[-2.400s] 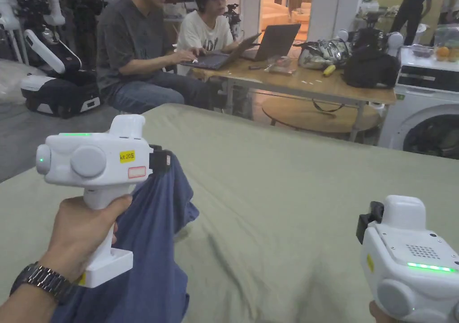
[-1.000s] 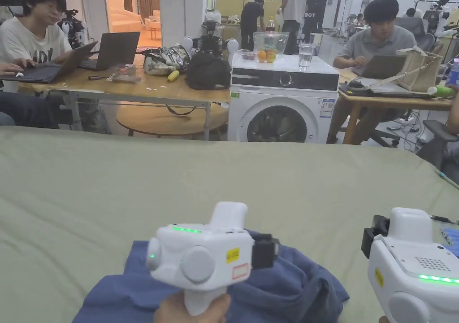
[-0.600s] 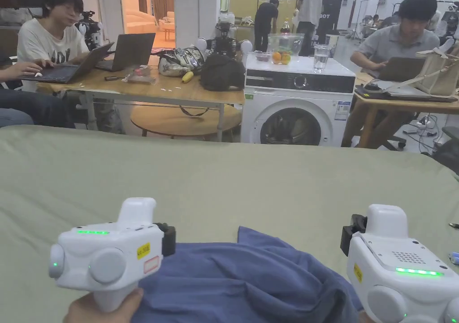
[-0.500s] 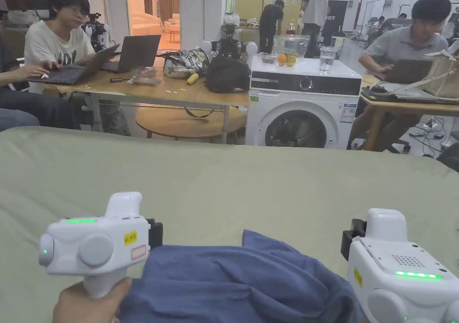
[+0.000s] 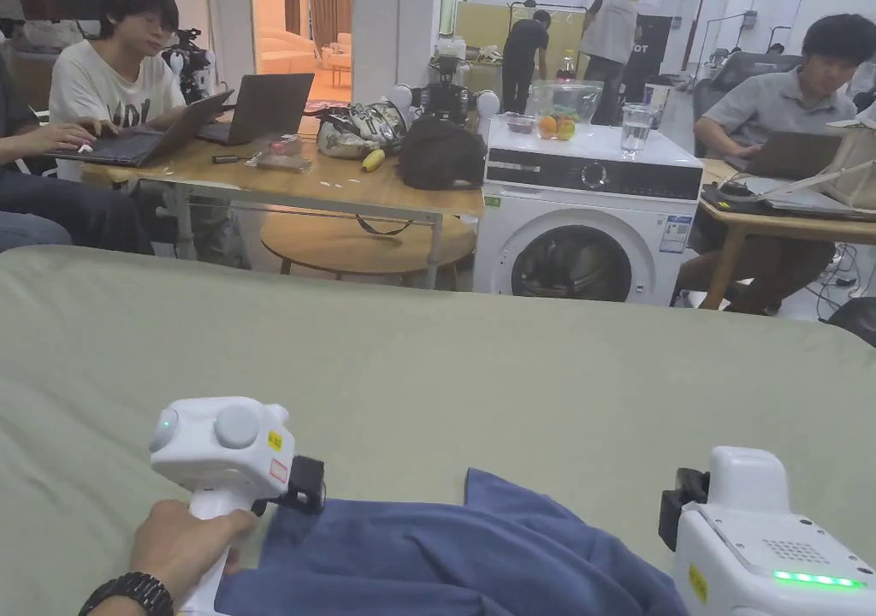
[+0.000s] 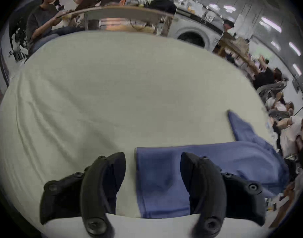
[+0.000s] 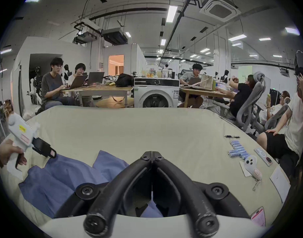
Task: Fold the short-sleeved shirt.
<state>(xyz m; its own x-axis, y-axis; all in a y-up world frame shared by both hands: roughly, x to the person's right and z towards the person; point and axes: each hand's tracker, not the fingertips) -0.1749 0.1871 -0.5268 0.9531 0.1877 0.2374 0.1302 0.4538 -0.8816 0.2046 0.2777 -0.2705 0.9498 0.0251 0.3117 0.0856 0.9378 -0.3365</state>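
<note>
The left tongs (image 6: 152, 166) are held spread over the blue shirt's (image 6: 164, 173) corner; the right tongs (image 7: 152, 157) are pressed together, empty.

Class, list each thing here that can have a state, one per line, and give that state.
left gripper: open, jaws apart over the shirt's edge.
right gripper: shut, tips together, nothing between them.
blue shirt: unfolded, rumpled on the green sheet.
washing machine: door closed.
laptops: lids open.
</note>
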